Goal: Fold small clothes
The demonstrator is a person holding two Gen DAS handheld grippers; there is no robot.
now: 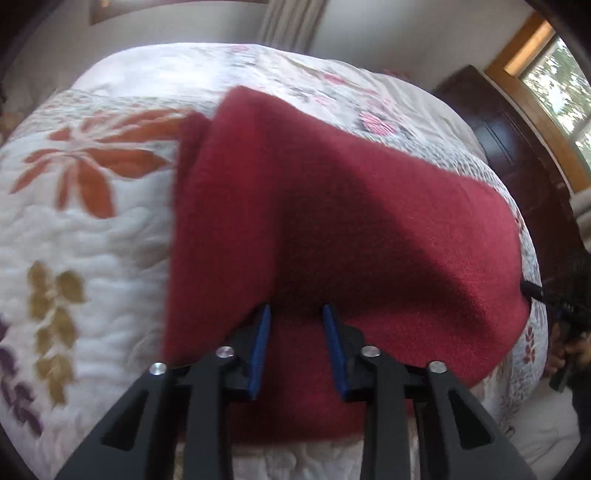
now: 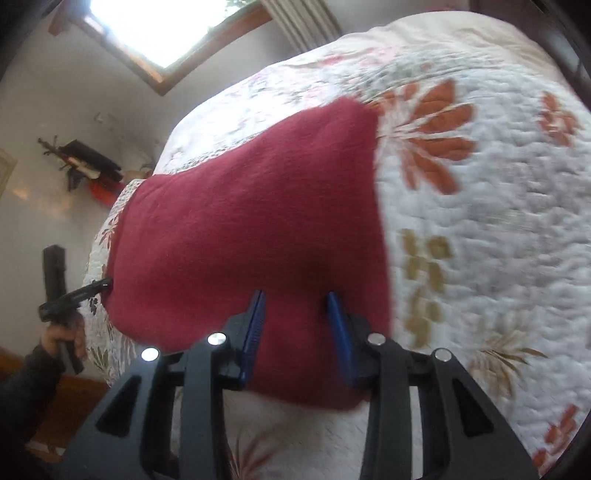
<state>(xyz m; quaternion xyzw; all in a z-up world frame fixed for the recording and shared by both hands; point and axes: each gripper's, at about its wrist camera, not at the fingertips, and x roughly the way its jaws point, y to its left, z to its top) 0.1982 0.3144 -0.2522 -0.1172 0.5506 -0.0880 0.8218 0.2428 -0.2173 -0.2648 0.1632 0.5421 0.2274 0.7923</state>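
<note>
Fingers of both grippers apart over one red cloth on one floral quilt.

A bedroom in a home. A bed under a white quilted floral bedspread fills the middle of both views. At the upper right of the left wrist view stands dark wooden furniture beside a wood-framed window with trees outside. Pleated curtains hang at top centre. In the right wrist view, another wood-framed window sits upper left, above pale walls.
</note>
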